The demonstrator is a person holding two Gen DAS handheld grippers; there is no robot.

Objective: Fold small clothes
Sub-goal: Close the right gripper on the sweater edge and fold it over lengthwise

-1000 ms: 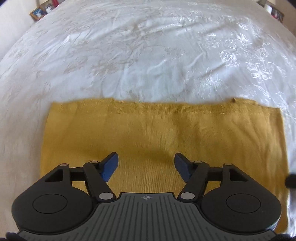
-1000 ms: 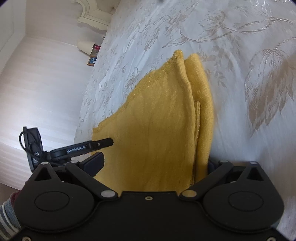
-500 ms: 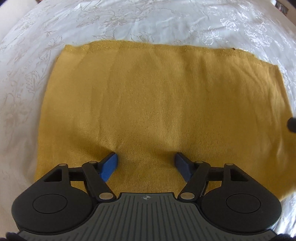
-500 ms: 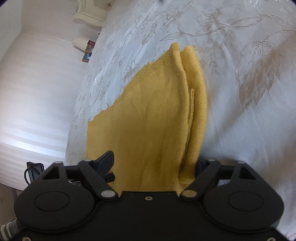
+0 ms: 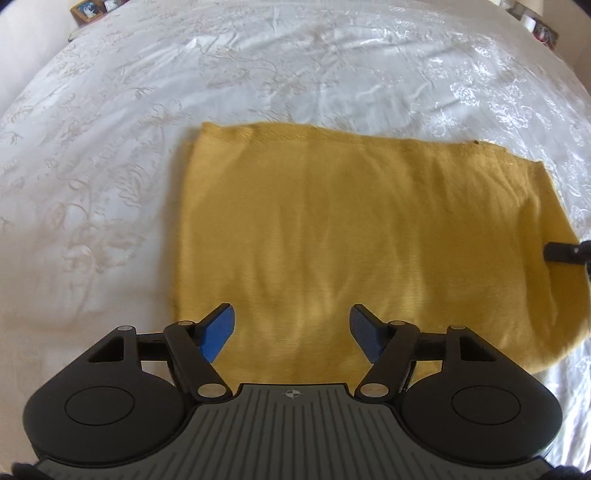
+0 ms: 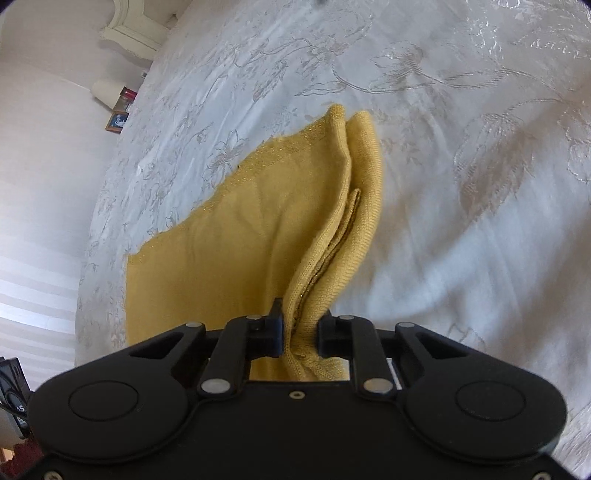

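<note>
A mustard-yellow knit garment [image 5: 362, 229] lies folded flat on the white bedspread [image 5: 258, 74]. My left gripper [image 5: 291, 328] is open and empty, its blue pads hovering over the garment's near edge. In the right wrist view the garment [image 6: 236, 236] has its right edge bunched into layered folds. My right gripper [image 6: 300, 325] is shut on that layered edge and lifts it a little off the bed. One right finger [image 5: 565, 251] shows at the garment's right edge in the left wrist view.
The white embroidered bedspread [image 6: 461, 155] spreads all around the garment. Small picture frames [image 5: 88, 7] sit beyond the bed's far left, more items [image 5: 539, 29] at the far right. A cream bedside cabinet [image 6: 136, 29] and a framed picture [image 6: 117, 122] stand beside the bed.
My right gripper has closed on the garment's layered edge; it was open around it before. My left gripper has shifted left and pulled back, so the garment sits further right in view.
</note>
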